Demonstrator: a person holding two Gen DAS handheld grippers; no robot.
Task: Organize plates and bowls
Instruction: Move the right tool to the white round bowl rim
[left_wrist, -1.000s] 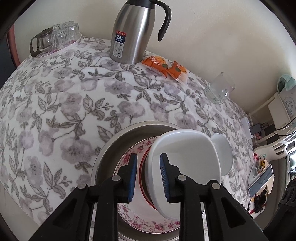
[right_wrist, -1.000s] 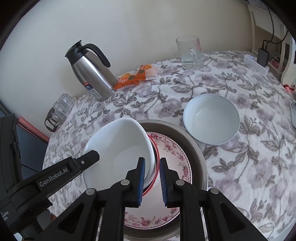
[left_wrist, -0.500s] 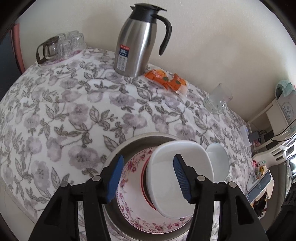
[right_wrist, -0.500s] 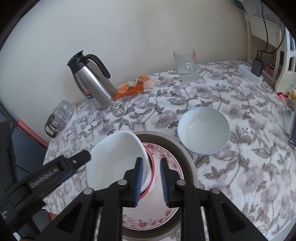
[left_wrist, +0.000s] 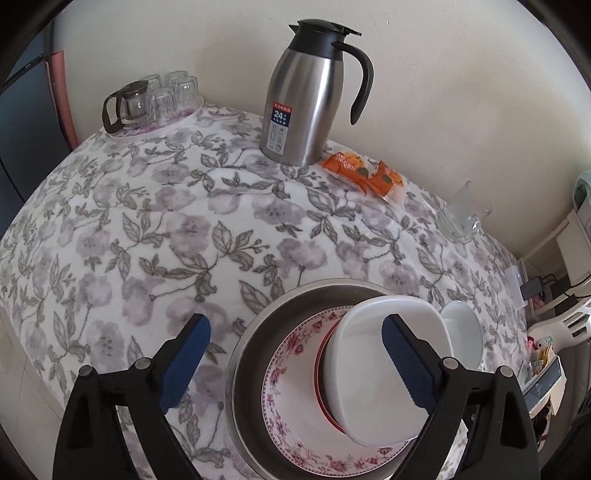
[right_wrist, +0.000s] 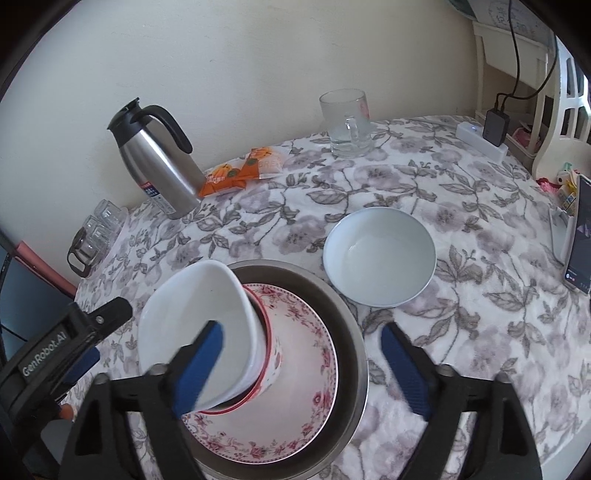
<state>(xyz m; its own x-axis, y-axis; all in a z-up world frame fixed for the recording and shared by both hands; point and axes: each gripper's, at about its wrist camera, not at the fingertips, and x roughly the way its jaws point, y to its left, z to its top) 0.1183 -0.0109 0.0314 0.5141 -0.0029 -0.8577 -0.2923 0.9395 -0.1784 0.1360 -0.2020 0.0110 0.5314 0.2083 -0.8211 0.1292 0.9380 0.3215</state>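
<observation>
Both claws are opening, and the white square bowl that was pinched by its rim a second ago is now released. Nothing is pressed by the left claw or the right claw. The bowl is left tilted in the red-rimmed bowl on the floral plate, inside the steel basin. The round white bowl is still waiting on the worktop.

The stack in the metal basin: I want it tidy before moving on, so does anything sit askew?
Yes. The white dish on top sits tilted on the red-rimmed bowl, leaning over the basin rim instead of nesting flat. Both grippers are opening, their pads off it. A white bowl lies apart on the tablecloth.
</observation>
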